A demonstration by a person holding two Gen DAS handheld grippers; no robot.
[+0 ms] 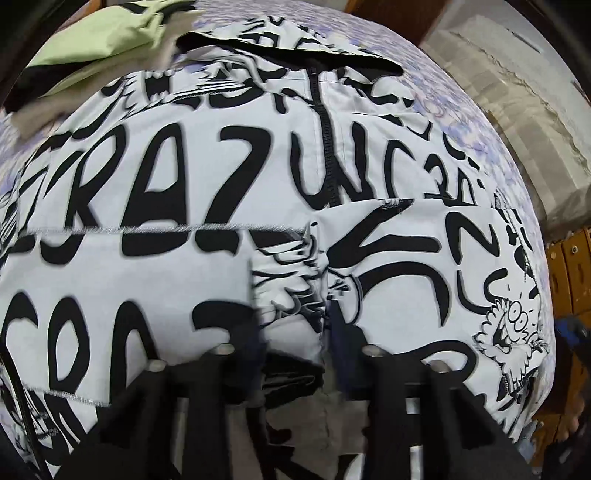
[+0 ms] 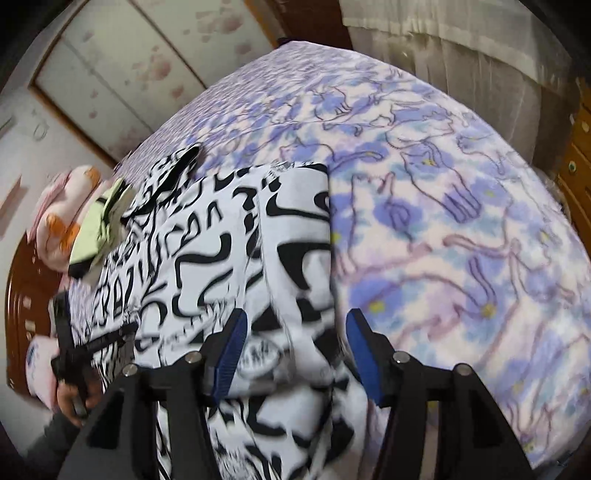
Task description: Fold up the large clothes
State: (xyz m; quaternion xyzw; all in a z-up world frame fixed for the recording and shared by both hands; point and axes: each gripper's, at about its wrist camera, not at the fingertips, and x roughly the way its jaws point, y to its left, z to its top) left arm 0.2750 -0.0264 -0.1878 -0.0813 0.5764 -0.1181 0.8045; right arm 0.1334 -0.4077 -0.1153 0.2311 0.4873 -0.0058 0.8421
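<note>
A large white jacket (image 1: 207, 170) with black graffiti lettering and a black zipper lies spread on the bed; it also shows in the right wrist view (image 2: 221, 243). My left gripper (image 1: 295, 332) is shut on a bunched fold of the jacket, its dark pads pressing the cloth from both sides. My right gripper (image 2: 295, 354) is open, its blue pads (image 2: 231, 350) wide apart, straddling the jacket's right edge. The left gripper shows small at the left of the right wrist view (image 2: 70, 347).
The bed has a purple floral blanket (image 2: 461, 221). A light green garment (image 1: 110, 33) lies beyond the jacket's collar. A pink and orange plush toy (image 2: 62, 214) sits by the wooden headboard. Curtains (image 1: 517, 92) and wooden drawers (image 2: 576, 162) flank the bed.
</note>
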